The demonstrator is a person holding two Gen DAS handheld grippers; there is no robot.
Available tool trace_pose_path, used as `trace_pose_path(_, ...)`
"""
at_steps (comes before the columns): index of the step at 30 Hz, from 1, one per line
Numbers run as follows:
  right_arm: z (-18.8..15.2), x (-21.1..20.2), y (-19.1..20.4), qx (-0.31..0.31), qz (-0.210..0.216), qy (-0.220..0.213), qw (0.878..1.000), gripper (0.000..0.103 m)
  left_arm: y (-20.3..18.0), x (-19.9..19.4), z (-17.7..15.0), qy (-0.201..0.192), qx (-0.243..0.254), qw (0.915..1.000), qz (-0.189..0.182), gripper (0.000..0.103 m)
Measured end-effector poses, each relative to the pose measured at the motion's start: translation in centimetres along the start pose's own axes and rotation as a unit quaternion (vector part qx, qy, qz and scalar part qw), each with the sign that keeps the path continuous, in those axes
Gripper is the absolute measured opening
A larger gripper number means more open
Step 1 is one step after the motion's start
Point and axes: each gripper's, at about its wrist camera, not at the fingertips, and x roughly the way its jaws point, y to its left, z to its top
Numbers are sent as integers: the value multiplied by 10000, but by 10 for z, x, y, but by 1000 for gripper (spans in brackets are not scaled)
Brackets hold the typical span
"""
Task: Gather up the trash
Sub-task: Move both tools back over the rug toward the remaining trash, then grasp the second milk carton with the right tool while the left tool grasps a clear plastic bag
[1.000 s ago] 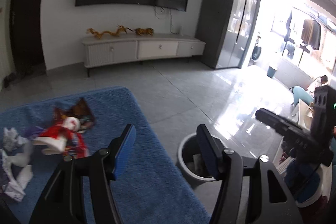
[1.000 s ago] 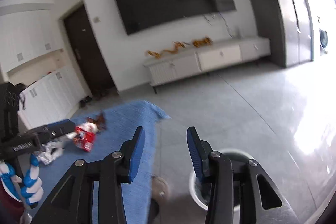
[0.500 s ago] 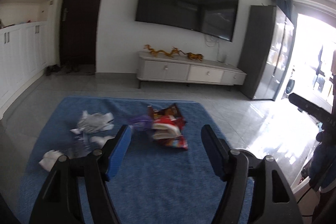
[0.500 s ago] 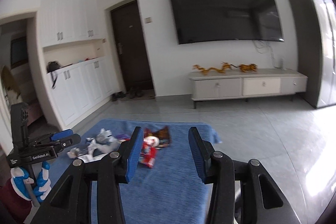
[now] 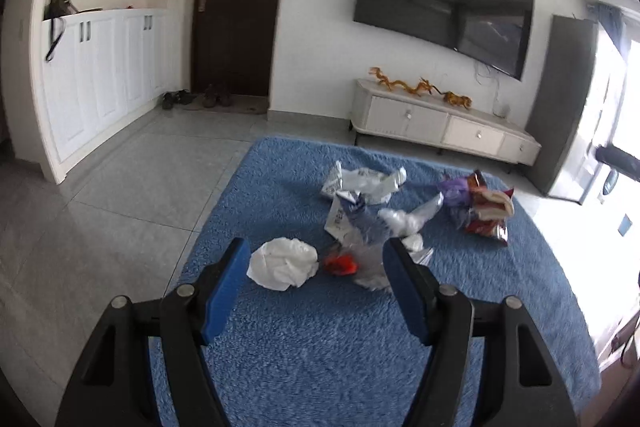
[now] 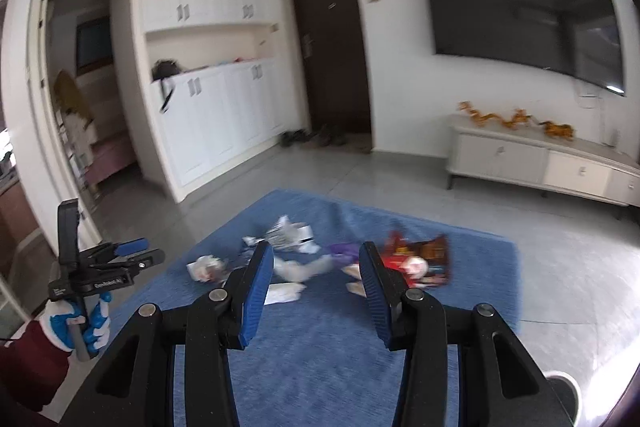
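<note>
Trash lies scattered on a blue rug [image 5: 320, 355]. Nearest my left gripper [image 5: 317, 251] is a crumpled white paper ball [image 5: 283, 263], with a small red scrap [image 5: 340, 264] and clear plastic [image 5: 370, 267] beside it. The gripper hangs open just short of them and holds nothing. Farther back lie silver wrappers [image 5: 360, 183], a purple wrapper [image 5: 456, 187] and a red snack bag [image 5: 486, 215]. My right gripper [image 6: 316, 254] is also open and empty, above the rug and short of the red snack bag [image 6: 420, 259] and the silver wrappers [image 6: 288, 231].
Grey tiled floor surrounds the rug. A white TV cabinet [image 5: 444, 129] stands against the far wall, and white cupboards [image 5: 104, 75] and a dark door [image 5: 236, 11] are to the left. A pale round rim [image 6: 560, 385] shows bottom right. A gloved hand [image 6: 76, 323] holds the left gripper [image 6: 146, 251].
Both views have swung left, away from the bin on the tiles and onto the rug with the trash. The left jaws stand a little wider than before.
</note>
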Motion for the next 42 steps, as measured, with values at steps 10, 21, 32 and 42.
trace_pose_path(10, -2, 118, 43, 2, 802, 1052, 9912, 42, -9, 51, -11, 493, 734, 9924, -850, 66)
trace_pose_path(21, -1, 238, 72, 259, 1124, 2291, 9666, 42, -13, 96, -9, 943, 1193, 9781, -1421, 52)
trace_pose_path(32, -14, 296, 84, 333, 967, 3013, 9480, 31, -1, 103, -12, 1073, 787, 9770, -1668, 12)
trace_pose_path(42, -11, 249, 73, 486, 1128, 2463, 9614, 24, 1, 59, -15, 813, 451, 9805, -1730, 11)
